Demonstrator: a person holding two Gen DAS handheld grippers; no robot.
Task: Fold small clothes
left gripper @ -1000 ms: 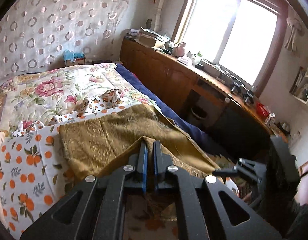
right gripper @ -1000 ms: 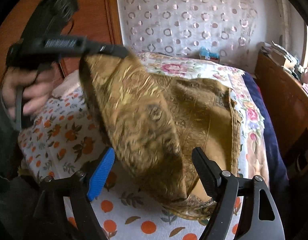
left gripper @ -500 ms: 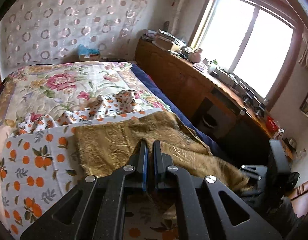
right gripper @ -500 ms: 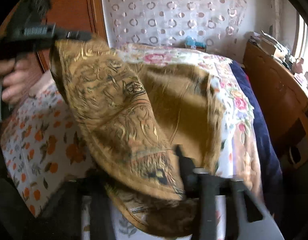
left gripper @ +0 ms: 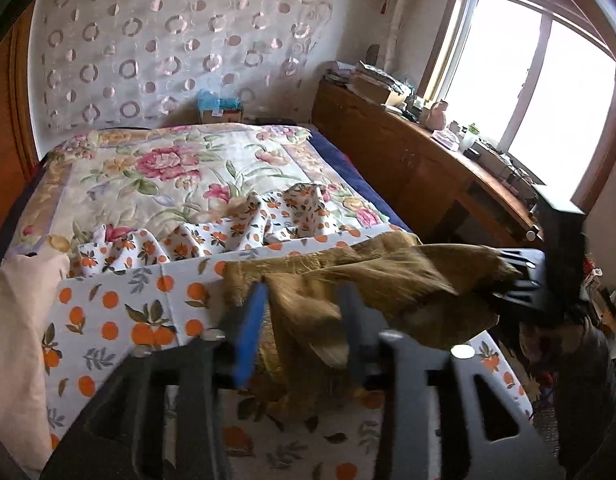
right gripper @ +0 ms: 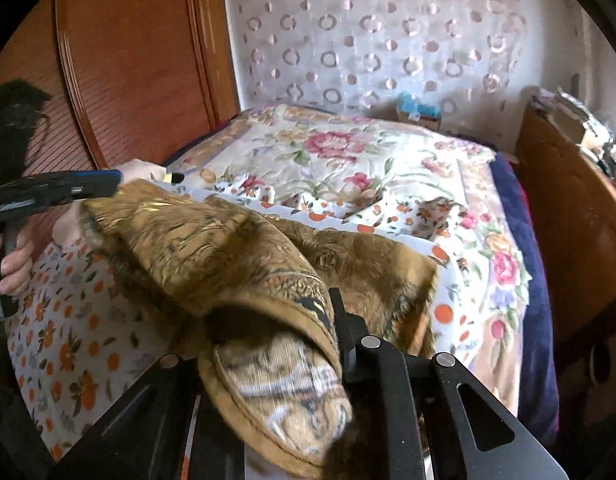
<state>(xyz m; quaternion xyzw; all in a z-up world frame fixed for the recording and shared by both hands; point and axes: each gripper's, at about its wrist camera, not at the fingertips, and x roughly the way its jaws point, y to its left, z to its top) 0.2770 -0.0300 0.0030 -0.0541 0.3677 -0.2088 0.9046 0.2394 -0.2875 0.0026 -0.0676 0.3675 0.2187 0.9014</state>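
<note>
Low centre of left wrist view, the left gripper (left gripper: pixel 304 320) has its fingers parted w/ a clear gap; gold-brown cloth (left gripper: pixel 388 280) hangs between them, blurred, not pinched. Cloth runs toward right edge of frame, where the right gripper (left gripper: pixel 520 284) has one end, lifted off the orange-print sheet (left gripper: pixel 120 320). Lower centre of right wrist view, cloth (right gripper: pixel 244 248) drapes over the right gripper (right gripper: pixel 292 352) and hides one finger; a thick fold sits between the fingers, apparently clamped. Left edge of that frame, left gripper (right gripper: pixel 108 184) meets cloth's far corner. Floral bedspread (left gripper: pixel 168 168) in upper middle.
</note>
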